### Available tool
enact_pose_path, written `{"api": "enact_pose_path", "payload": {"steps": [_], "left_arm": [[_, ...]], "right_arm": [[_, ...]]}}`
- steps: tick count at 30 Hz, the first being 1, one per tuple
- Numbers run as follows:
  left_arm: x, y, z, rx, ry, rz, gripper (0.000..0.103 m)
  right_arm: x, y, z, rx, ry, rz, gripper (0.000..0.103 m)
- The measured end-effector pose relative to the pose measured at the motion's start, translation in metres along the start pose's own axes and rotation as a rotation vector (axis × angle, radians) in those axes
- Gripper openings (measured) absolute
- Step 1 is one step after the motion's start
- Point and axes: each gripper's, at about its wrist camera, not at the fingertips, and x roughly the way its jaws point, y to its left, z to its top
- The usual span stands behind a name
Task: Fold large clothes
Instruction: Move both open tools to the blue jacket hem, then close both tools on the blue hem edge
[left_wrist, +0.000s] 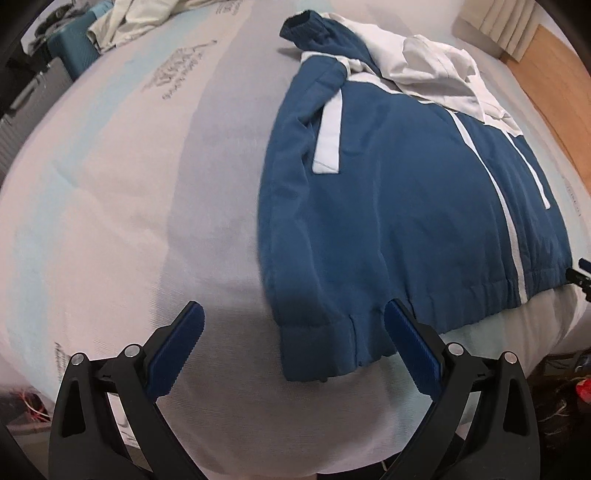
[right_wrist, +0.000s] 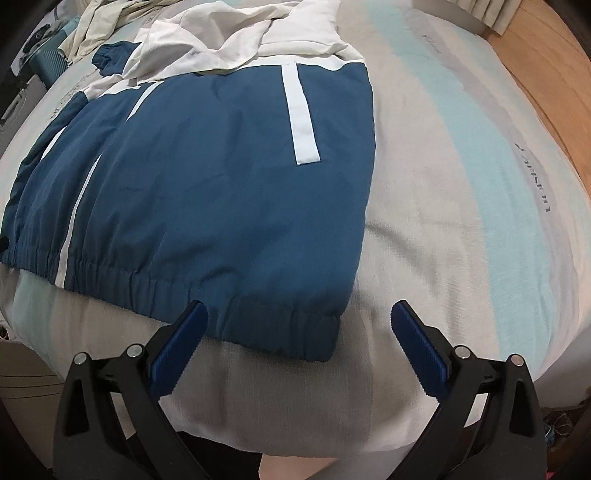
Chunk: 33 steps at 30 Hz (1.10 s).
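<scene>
1. The blue-and-white jacket (left_wrist: 406, 206) lies flat on the bed (left_wrist: 129, 184), hem toward the near edge.
2. Left gripper (left_wrist: 293, 326) hovers at the hem's left corner, fingers apart, gripping nothing.
3. Right gripper (right_wrist: 299, 325) hangs over the hem's right corner, fingers apart too.
4. Another pale garment (right_wrist: 96, 22) sits crumpled at the bed's far side.

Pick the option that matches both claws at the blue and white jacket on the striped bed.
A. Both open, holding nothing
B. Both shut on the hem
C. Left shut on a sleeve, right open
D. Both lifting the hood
A: the left claw and the right claw both stand wide open, each at a hem corner of the blue and white jacket, which lies flat on the striped bed.
</scene>
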Motion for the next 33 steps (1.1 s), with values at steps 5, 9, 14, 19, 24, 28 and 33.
{"api": "enact_pose_path", "payload": {"steps": [5, 9, 14, 19, 24, 28, 33], "left_arm": [[0.009, 0.003, -0.005, -0.052, 0.035, -0.073, 0.096], [0.014, 0.0, -0.006, -0.029, 0.042, -0.068, 0.096], [0.016, -0.006, -0.005, -0.008, 0.045, -0.07, 0.094], [0.014, -0.018, -0.003, 0.037, 0.057, -0.091, 0.075], [0.016, -0.024, -0.002, 0.028, 0.073, -0.129, 0.072], [0.018, -0.021, 0.003, -0.024, 0.081, -0.165, 0.069], [0.02, -0.023, 0.008, -0.031, 0.087, -0.181, 0.069]], "right_arm": [[0.007, -0.012, -0.006, 0.037, 0.031, 0.039, 0.095], [0.02, -0.022, -0.011, 0.037, 0.056, 0.086, 0.095], [0.028, -0.034, -0.012, 0.081, 0.061, 0.177, 0.095], [0.029, -0.042, -0.009, 0.13, 0.071, 0.245, 0.086], [0.028, -0.042, -0.004, 0.152, 0.077, 0.276, 0.083], [0.026, -0.027, 0.001, 0.087, 0.093, 0.265, 0.074], [0.032, -0.023, -0.004, 0.139, 0.117, 0.244, 0.074]]}}
